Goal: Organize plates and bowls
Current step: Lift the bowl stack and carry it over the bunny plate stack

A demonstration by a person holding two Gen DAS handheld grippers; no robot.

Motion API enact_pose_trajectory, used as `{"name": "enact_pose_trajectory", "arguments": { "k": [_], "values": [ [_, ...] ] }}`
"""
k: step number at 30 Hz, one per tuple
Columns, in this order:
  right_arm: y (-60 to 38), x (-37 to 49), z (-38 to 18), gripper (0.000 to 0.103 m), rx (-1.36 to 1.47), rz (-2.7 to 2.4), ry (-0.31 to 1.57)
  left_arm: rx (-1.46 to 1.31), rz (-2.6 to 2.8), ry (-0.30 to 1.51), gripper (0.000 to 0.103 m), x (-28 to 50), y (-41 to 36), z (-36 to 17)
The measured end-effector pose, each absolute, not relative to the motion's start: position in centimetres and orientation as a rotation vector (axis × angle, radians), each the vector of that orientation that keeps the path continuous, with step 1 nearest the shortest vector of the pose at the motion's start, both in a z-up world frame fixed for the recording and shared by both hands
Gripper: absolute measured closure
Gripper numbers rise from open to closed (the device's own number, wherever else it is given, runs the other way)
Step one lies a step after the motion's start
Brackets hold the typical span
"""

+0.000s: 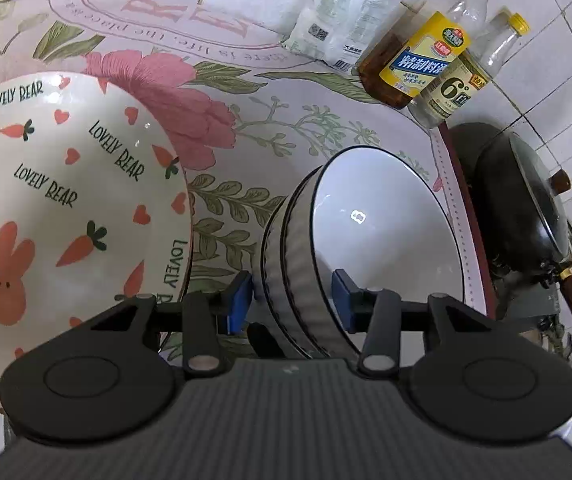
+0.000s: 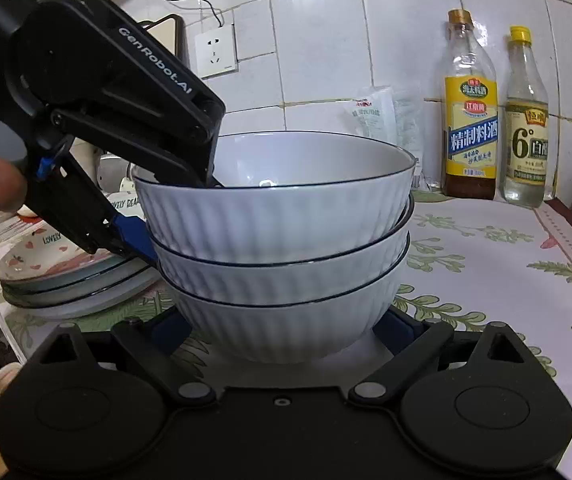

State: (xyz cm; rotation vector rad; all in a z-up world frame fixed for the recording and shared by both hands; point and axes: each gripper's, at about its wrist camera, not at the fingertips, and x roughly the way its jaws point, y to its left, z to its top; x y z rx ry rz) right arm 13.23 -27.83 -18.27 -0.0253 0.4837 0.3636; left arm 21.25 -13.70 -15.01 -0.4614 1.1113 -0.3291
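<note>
Left gripper point(image 1: 291, 300) straddles the top bowl's point(image 1: 385, 236) rim, jaws parted, pads apparently not pressing; three stacked bowls point(image 2: 282, 240) stand on the floral tablecloth point(image 2: 485, 264). Right gripper point(image 2: 282, 330) flanks the stack's base, open.

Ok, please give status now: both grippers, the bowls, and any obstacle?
Left gripper open, fingers straddling top bowl rim. Right gripper open around bowl stack base. Plate stack close beside.

The plate point(image 1: 66, 200) with carrots and a rabbit reads "LOVELY BEAR" several times over. The yellow-labelled bottle point(image 2: 471, 120) carries "精制料酒", and the clear bottle point(image 2: 525, 132) beside it shows "6°". The left gripper point(image 2: 178, 216) bears "GenRobot.AI" on its black body, and the tablecloth point(image 1: 190, 44) has partly legible script reading "is life, the place".
</note>
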Motion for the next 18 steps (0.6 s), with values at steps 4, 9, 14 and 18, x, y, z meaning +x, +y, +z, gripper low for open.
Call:
{"name": "enact_pose_trajectory", "arguments": {
  "k": [4,9,14,18],
  "values": [
    [-27.7,13.1,-18.2,0.006,-0.029,0.362,0.488,-0.485,-0.318,1.092,0.058,21.1,-13.7,-15.4],
    [-27.6,13.3,-18.3,0.006,-0.015,0.357,0.495,-0.436,-0.323,1.052,0.055,20.5,-14.4,-15.2],
    [-27.3,13.3,-18.3,0.006,-0.034,0.345,0.498,-0.433,-0.331,1.049,0.056,20.4,-14.1,-15.2],
    [-27.4,13.8,-18.1,0.006,-0.041,0.345,0.506,-0.425,-0.329,1.041,0.056,20.2,-14.2,-15.1]
  ]
}}
